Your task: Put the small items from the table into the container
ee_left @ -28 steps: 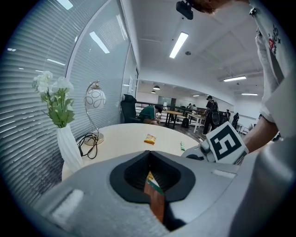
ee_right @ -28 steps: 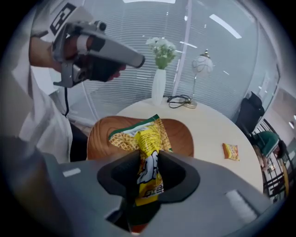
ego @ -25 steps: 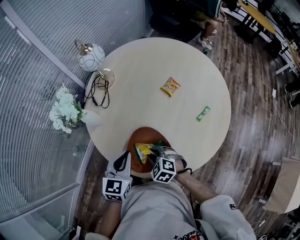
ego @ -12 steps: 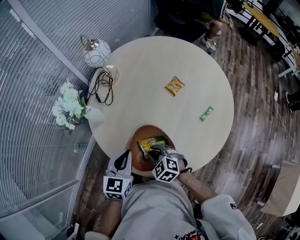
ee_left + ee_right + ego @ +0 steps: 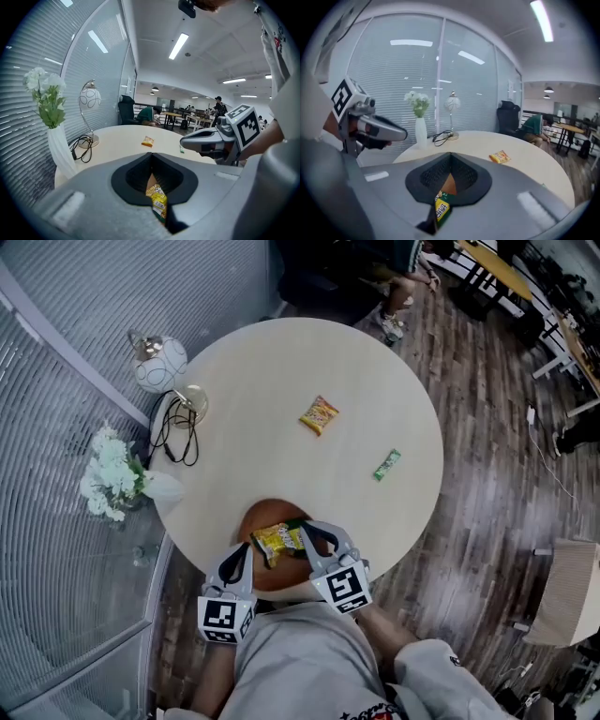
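The desk [image 5: 272,362] is round, with a pale, matte, wood-look top. The container [image 5: 265,514] is one round, smooth, orange-brown bowl at the near edge. It holds one crinkled yellow packet [image 5: 277,541]. Two items lie loose on the desk, well apart: one glossy orange packet [image 5: 319,414] and one slim green wrapper [image 5: 386,465]. The left claw [image 5: 246,551] and right claw [image 5: 307,532] are grey. Both have their jaws fully together and grip nothing, one on either side of the yellow packet.

Partly hidden under yellow packet [image 5: 277,542]: orange container [image 5: 258,515]. Too small to read: print on green wrapper [image 5: 386,465]. Cut by lower edge: person's torso [image 5: 300,667].
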`<state>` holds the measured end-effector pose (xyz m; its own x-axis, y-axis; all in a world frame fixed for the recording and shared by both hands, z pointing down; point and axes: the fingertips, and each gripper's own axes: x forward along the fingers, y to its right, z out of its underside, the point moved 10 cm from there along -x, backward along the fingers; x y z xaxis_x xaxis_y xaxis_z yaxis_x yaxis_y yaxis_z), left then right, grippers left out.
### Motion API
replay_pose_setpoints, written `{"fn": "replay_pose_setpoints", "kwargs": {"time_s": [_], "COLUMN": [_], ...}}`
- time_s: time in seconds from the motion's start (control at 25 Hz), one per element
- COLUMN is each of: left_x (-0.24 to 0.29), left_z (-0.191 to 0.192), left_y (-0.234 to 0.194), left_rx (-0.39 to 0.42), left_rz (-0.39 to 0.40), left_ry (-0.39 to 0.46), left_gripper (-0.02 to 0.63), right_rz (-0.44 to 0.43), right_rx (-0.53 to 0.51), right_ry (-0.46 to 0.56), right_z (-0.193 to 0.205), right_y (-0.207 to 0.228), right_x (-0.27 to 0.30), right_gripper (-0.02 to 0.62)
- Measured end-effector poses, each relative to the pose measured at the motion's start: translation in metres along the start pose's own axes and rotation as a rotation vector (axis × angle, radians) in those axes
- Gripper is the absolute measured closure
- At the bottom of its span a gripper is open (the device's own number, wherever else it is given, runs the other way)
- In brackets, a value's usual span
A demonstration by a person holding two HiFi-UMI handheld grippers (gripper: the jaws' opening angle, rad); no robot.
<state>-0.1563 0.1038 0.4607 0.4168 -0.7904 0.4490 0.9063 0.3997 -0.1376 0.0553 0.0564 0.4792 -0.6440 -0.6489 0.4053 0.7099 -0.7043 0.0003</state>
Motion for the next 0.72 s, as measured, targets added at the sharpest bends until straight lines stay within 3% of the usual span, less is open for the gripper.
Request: {"fn": "replay_pose_setpoints", "kwargs": {"time_s": [0.16, 0.32, 0.72], "left_x": [0.013, 0.027, 0.051], "left_z": [-0.003, -0.001, -0.008], "left_y": [0.007, 0.019, 0.042], "left_rx": [0.024, 0.041, 0.095], "left_rz": [0.044, 0.099, 0.232], "left_ry": [0.001, 0.002, -0.007], "left_gripper": [0.618, 0.620, 0.618], "right_rz": [0.218, 0.375, 0.471], "right_rx": [0.169, 0.215, 0.267], "right_ry": [0.044, -0.001, -0.046], "right_z": [0.020, 0.046, 0.074], "right_y": [0.039, 0.071, 0.105], "right_x": [-0.028, -0.051, -0.061], "right_gripper": [0.592, 0.592, 0.592]}}
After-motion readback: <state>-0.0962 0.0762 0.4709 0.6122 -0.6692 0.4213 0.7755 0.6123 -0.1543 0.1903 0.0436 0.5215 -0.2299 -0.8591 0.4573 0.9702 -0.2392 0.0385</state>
